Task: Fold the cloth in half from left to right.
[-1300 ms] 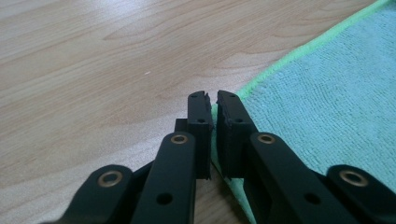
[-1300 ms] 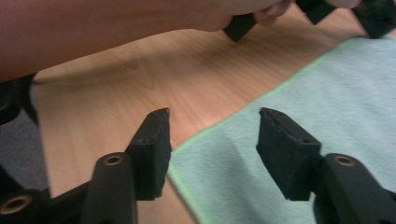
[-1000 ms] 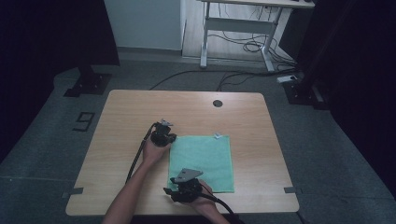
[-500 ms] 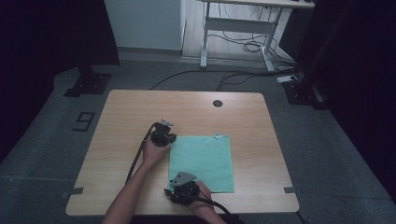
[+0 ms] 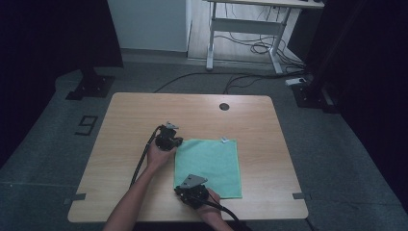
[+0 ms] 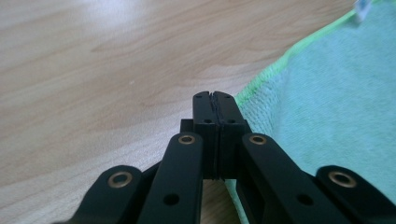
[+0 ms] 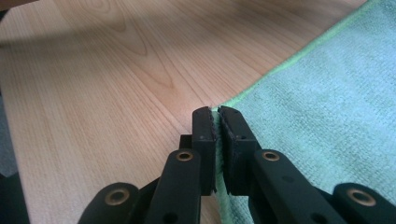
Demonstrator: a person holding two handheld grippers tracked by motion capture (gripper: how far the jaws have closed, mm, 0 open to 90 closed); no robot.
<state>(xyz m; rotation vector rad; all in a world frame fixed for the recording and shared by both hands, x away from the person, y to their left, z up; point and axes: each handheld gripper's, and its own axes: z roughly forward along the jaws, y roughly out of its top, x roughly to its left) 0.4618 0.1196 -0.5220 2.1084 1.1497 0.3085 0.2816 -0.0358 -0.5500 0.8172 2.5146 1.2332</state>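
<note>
A green cloth (image 5: 211,163) lies flat on the wooden table (image 5: 144,110), with a white tag (image 5: 224,140) at its far edge. My left gripper (image 5: 174,143) is at the cloth's far left corner. In the left gripper view its jaws (image 6: 215,95) have just closed a little further and stand shut on the cloth's edge (image 6: 336,107). My right gripper (image 5: 180,189) is at the near left corner. Its jaws (image 7: 216,111) have just been closing and now pinch the cloth's corner (image 7: 327,107) between the pads.
A dark round hole (image 5: 224,106) sits in the table near its far edge. Bare wood lies left of the cloth and beyond it. On the floor behind the table are a desk frame (image 5: 240,29) and cables.
The right gripper has tilted slightly toward the cloth's near left corner. The left hand and the cloth lie as before.
</note>
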